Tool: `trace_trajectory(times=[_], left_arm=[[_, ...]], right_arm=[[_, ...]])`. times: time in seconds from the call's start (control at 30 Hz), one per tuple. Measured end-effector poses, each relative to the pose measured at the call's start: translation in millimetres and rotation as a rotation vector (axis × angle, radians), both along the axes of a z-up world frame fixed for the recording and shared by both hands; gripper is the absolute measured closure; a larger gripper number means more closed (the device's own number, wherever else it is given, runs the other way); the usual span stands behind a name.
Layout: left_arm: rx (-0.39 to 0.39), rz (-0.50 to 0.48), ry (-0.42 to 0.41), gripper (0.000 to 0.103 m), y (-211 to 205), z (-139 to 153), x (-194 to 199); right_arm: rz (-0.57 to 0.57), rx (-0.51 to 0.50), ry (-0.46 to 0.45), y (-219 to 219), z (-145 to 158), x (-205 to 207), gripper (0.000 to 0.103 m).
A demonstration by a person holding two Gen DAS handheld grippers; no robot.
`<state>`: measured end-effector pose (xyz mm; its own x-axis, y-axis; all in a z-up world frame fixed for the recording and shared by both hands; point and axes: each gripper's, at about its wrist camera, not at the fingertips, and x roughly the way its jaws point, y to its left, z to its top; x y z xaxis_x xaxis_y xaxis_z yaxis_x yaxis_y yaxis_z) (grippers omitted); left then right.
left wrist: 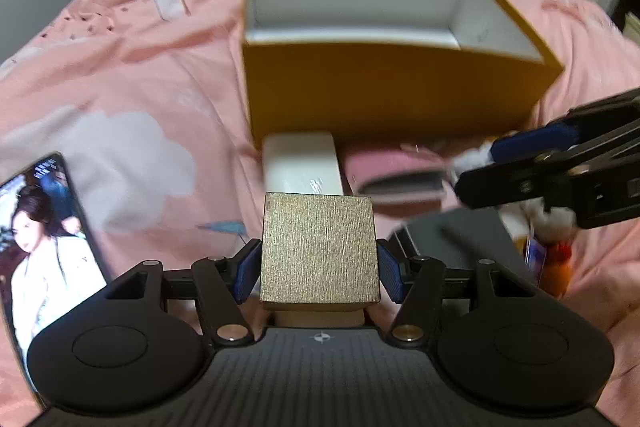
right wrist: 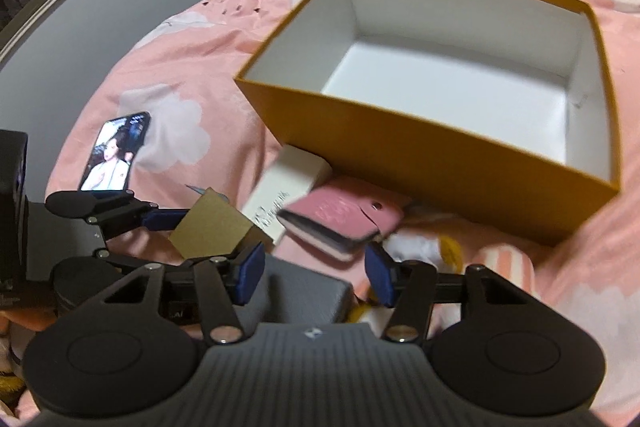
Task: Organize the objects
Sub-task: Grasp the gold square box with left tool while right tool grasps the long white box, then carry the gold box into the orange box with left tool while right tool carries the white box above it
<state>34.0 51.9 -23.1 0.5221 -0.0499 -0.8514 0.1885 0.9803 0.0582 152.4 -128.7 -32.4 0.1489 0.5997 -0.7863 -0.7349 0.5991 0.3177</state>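
— Pink bedding with white clouds is all around us, and the big yellow box sits in the middle of it, open on top and white inside.

— What do we have in our left claw?

— We have the small gold box. Both blue pads press on its sides, so it is held tight. The big yellow box is straight ahead of it and a bit higher up.

— So which hand is nearer for the drop?

— We think the left one is, because it already holds something. We guess it must go up and forward over the near wall of the yellow box, then let go.

— And our right claw?

— Its pads stand apart with nothing held. The pink wallet lies just past them, right against the yellow box. Its long side runs slanted across the gap.

— What else is by the yellow box?

— We see a white carton leaning at its near wall, beside the wallet. A phone lies well off to the left.
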Motion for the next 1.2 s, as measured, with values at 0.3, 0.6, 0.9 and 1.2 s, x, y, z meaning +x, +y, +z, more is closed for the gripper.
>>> trace_trajectory(times=[0.3,0.6,0.9,1.2], left_arm=[[-0.024,0.127,-0.130,0.034,38,42,18],[-0.054,0.185,-0.164,0.034,62,48,40],[-0.108,0.208,-0.167,0.034,76,44,54],[-0.135,0.218,-0.158,0.034,83,42,61]], right_arm=[[0.015,0.031,0.063,46,4,23,0.047],[-0.061,-0.050,0.141,101,-30,44,0.040],[-0.108,-0.124,0.208,124,-61,54,0.035],[-0.052,-0.217,0.152,140,-77,40,0.035]])
